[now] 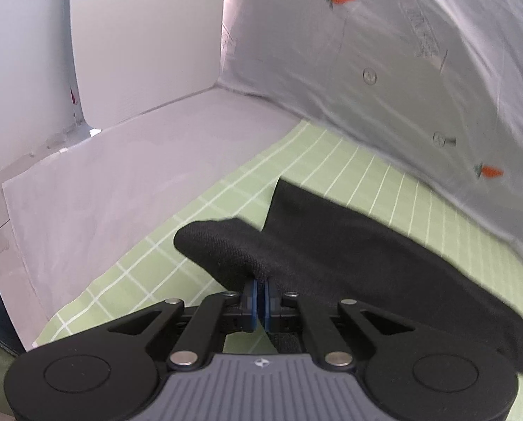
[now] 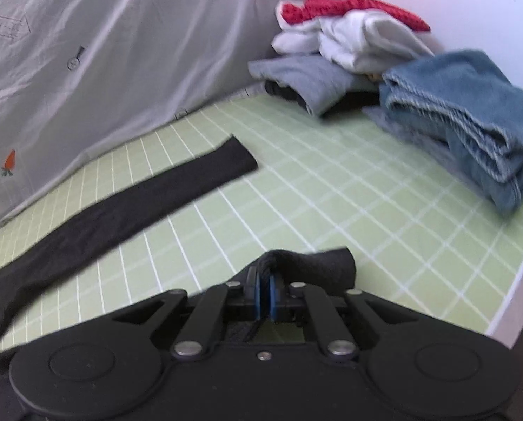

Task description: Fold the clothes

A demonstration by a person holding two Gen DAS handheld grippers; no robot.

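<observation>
A black garment (image 1: 349,245) lies on the green checked cloth (image 1: 331,161). My left gripper (image 1: 260,286) is shut on a bunched edge of it, lifted slightly off the cloth. In the right wrist view, my right gripper (image 2: 263,277) is shut on another edge of the same black garment (image 2: 317,265), which curls over the blue pads (image 2: 273,289). A long black part of the garment (image 2: 149,193) stretches away to the left across the green checked cloth (image 2: 331,193).
A pile of clothes stands at the back right: red (image 2: 349,7), white (image 2: 352,42), grey (image 2: 303,77), and folded blue denim (image 2: 472,119). A white sheet with carrot prints (image 2: 86,52) hangs behind. White panels (image 1: 138,35) wall the left side. The table's rim (image 2: 521,270) curves at right.
</observation>
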